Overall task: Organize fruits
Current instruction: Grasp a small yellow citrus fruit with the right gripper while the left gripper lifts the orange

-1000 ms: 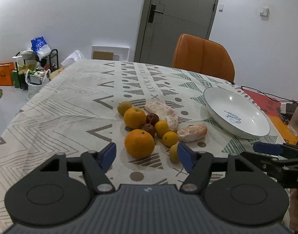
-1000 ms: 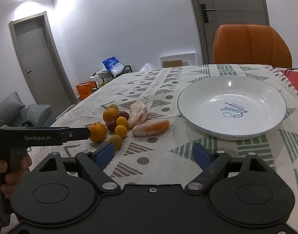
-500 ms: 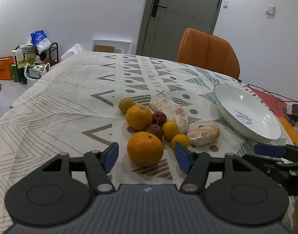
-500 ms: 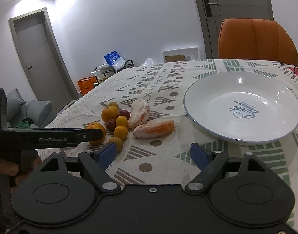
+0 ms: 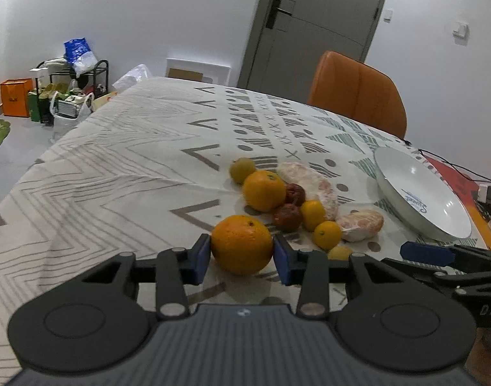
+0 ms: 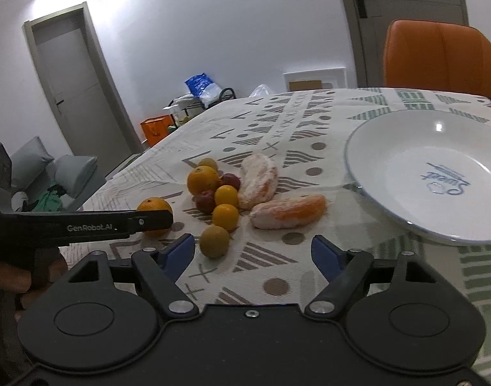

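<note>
Oranges first: the nearest orange (image 5: 241, 244) sits on the surface between the closing pads of the left gripper (image 5: 242, 254), which should squeeze squarely across its middle before lifting, while the right gripper (image 6: 252, 252), empty, narrows slightly near the small yellow fruit (image 6: 214, 241).

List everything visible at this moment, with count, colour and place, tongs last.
large oranges: two, orange, nearest one between left tongs' pads
small citrus: four, yellow, in fruit cluster
dark fruits: two, red-brown, mid-cluster
peeled segments: two, pale orange, beside cluster
plate: one, white, empty, right of fruit
tablecloth: one, patterned, covers table
chair: one, orange, behind table
left tongs: blue pads, closing around orange
right tongs: blue pads, closing, nothing between
</note>
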{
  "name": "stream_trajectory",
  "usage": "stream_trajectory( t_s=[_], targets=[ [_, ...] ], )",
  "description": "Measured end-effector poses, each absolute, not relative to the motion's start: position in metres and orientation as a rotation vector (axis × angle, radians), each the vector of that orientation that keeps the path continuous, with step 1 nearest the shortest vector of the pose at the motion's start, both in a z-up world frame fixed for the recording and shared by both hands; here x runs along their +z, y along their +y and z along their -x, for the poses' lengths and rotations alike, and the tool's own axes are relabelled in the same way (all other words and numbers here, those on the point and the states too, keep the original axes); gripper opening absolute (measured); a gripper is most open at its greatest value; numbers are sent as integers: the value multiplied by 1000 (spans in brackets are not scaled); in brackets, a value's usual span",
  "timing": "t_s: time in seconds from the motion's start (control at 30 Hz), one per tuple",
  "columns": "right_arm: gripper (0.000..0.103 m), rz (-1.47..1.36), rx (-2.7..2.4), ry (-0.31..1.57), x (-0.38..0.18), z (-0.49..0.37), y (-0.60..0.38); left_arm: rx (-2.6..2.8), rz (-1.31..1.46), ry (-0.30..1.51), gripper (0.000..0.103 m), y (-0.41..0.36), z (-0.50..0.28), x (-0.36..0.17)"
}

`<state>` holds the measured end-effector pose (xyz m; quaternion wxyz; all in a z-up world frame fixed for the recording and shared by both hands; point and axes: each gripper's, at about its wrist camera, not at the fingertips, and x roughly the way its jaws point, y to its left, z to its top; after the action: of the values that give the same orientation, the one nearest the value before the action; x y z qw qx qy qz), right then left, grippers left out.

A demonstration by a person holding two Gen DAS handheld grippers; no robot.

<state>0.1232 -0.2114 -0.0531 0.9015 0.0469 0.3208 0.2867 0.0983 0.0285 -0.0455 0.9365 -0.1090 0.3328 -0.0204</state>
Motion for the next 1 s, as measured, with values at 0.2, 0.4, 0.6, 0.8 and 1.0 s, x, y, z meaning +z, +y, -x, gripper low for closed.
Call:
stream_trajectory(
  t_s=[0.2, 0.4, 0.6, 0.8, 1.0],
  targets=[
    [75, -76, 623, 675, -55, -128, -193, -11, 239, 671, 40, 44, -93, -43],
    [69, -55, 625, 699, -60, -133, -179, 9, 251, 663, 40, 56, -87, -42],
    [66, -25, 625, 684, -61, -134, -169, 22, 254, 658, 40, 62, -83, -40],
    [24, 10, 615, 662, -63, -134, -163, 31, 255, 654, 40, 64, -78, -39],
    [24, -50, 632, 657, -60, -134, -176, 21, 249, 647, 40, 59, -77, -37]
  ],
)
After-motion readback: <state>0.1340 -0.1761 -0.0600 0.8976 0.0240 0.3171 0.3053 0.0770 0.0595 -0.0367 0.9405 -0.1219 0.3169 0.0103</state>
